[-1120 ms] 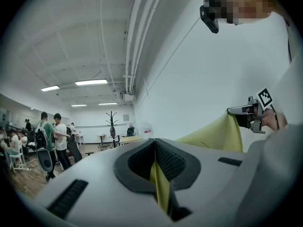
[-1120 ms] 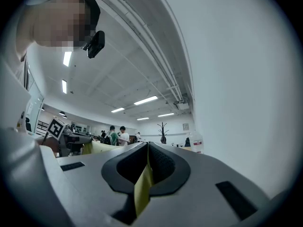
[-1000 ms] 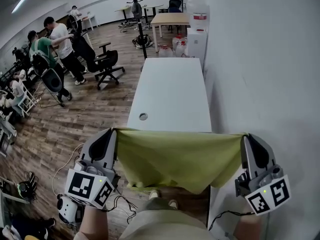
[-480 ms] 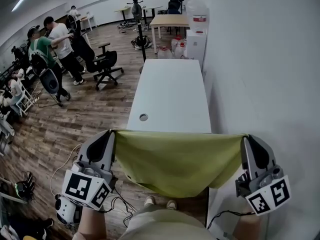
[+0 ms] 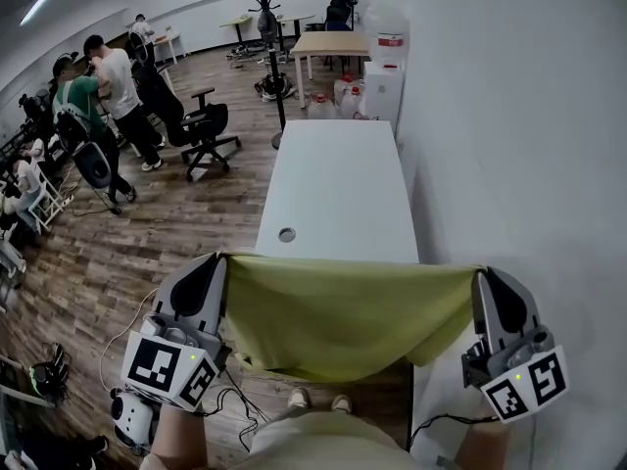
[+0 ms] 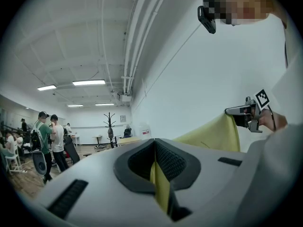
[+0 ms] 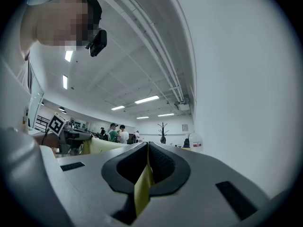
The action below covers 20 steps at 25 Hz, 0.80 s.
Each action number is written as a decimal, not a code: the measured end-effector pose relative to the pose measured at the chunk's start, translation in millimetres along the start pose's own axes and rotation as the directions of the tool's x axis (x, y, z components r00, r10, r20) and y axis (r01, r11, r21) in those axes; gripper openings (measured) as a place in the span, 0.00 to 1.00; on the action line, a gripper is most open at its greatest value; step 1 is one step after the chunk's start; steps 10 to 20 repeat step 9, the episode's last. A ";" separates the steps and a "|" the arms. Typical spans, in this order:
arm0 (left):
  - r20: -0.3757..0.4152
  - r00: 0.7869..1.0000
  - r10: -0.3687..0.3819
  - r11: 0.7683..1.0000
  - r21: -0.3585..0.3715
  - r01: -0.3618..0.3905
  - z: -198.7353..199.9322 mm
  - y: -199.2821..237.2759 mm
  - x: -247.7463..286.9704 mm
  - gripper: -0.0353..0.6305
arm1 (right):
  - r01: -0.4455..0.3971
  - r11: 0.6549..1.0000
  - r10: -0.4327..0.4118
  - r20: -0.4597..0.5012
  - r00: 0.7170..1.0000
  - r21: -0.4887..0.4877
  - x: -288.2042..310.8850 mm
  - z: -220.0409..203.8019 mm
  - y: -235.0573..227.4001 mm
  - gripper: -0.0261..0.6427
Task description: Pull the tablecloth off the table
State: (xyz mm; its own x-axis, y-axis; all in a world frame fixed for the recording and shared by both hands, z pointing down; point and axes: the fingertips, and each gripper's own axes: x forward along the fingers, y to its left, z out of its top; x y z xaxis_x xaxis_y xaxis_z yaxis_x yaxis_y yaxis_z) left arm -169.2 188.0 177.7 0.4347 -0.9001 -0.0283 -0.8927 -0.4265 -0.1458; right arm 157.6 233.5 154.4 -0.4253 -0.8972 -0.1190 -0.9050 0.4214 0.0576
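The yellow-green tablecloth (image 5: 348,316) hangs stretched between my two grippers, off the near end of the long white table (image 5: 338,189). My left gripper (image 5: 223,260) is shut on the cloth's left corner, and my right gripper (image 5: 480,270) is shut on its right corner. In the left gripper view the cloth (image 6: 161,186) is pinched between the dark pads and runs across to the other gripper (image 6: 244,115). The right gripper view shows a yellow fold (image 7: 142,188) clamped between the pads. The cloth's lower edge sags above the floor in front of the person's feet.
The bare white table top has a round cable hole (image 5: 286,234) near its close end. A white wall (image 5: 509,116) runs along the right. An office chair (image 5: 211,125), a coat stand (image 5: 269,27) and several people (image 5: 103,86) are at the left and back. Cables lie on the wooden floor (image 5: 147,253).
The cloth's hanging bottom edge has lifted and drawn back a little toward the person. Both grippers hold about the same places and stay shut on the corners.
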 end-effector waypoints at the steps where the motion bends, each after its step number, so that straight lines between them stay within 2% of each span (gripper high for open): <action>1: 0.001 1.000 -0.004 1.000 -0.001 0.004 0.4 2.7 -0.4 0.08 | 0.004 1.000 -0.004 0.000 1.000 -0.001 0.8 0.9 2.7 0.09; 9: 0.004 1.000 -0.024 1.000 -0.005 0.024 -2.1 17.0 -6.1 0.08 | 0.023 1.000 -0.023 -0.010 1.000 -0.011 3.8 1.3 19.8 0.09; 20: 0.004 1.000 -0.024 1.000 -0.005 0.024 -2.1 17.0 -6.1 0.08 | 0.023 1.000 -0.023 -0.010 1.000 -0.011 3.8 1.3 19.8 0.09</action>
